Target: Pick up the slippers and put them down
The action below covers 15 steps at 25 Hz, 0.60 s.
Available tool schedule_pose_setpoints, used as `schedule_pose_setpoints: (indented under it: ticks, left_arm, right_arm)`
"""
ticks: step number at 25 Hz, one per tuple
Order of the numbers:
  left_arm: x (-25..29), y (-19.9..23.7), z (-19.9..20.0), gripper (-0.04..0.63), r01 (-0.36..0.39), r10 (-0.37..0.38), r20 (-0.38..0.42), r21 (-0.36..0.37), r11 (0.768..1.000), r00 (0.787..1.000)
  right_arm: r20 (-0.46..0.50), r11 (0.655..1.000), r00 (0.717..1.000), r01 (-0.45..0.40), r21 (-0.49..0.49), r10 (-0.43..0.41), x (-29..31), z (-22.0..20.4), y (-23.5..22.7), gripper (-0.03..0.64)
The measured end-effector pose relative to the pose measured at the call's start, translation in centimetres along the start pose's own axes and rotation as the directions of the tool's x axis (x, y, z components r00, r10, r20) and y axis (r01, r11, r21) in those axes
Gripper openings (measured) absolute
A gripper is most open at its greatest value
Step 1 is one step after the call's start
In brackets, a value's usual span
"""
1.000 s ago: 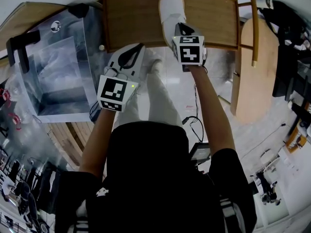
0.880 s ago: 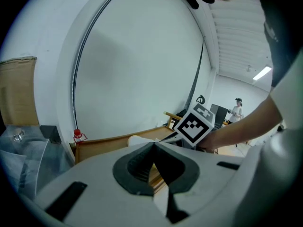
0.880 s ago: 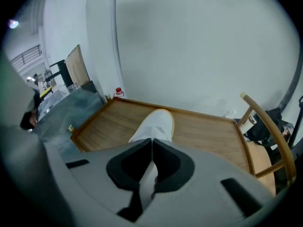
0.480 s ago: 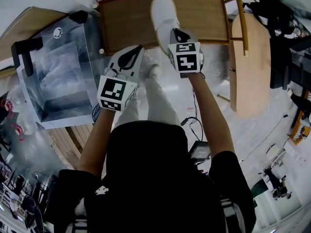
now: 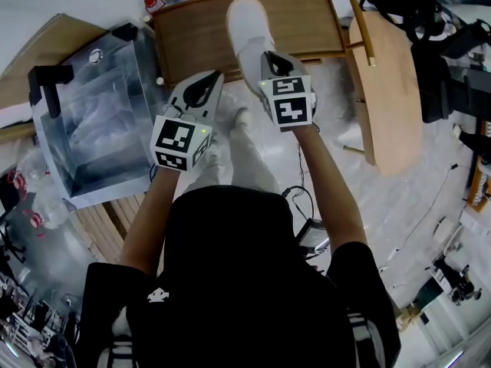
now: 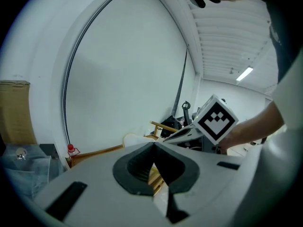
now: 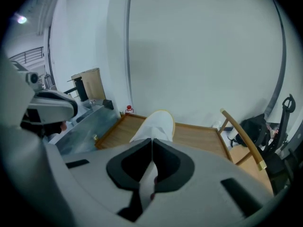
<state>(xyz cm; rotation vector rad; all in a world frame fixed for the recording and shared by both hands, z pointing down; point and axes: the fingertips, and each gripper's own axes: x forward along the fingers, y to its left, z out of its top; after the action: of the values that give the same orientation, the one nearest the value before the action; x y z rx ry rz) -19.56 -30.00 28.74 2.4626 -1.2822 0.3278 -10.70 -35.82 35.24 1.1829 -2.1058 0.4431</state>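
The right tongs [image 7: 151, 141] are clamped on the near end of a white slipper [image 7: 156, 122]. The slipper extends forward over the middle of the wooden worktop [image 7: 199, 138]. The left tongs [image 6: 154, 144] are closed tip to tip with nothing between them, by the worktop's near edge, left of the slipper. A clear bin [image 5: 92, 121] stands left of the worktop.

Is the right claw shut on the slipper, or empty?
Shut on the slipper: in the right gripper view the right claw has its tips pinched on the white edge.
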Motion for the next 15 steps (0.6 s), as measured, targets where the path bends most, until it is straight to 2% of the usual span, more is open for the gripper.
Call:
schedule_pose_setpoints:
  ticks: [15]
  left_arm:
    - [-6.4,-6.4,2.2,0.006,0.088,-0.096,0.077,0.103,0.991,0.992]
  right_arm:
    - [0.120,0.996,0.989,0.082,0.045,-0.087,-11.9,-1.4,3.1,0.006]
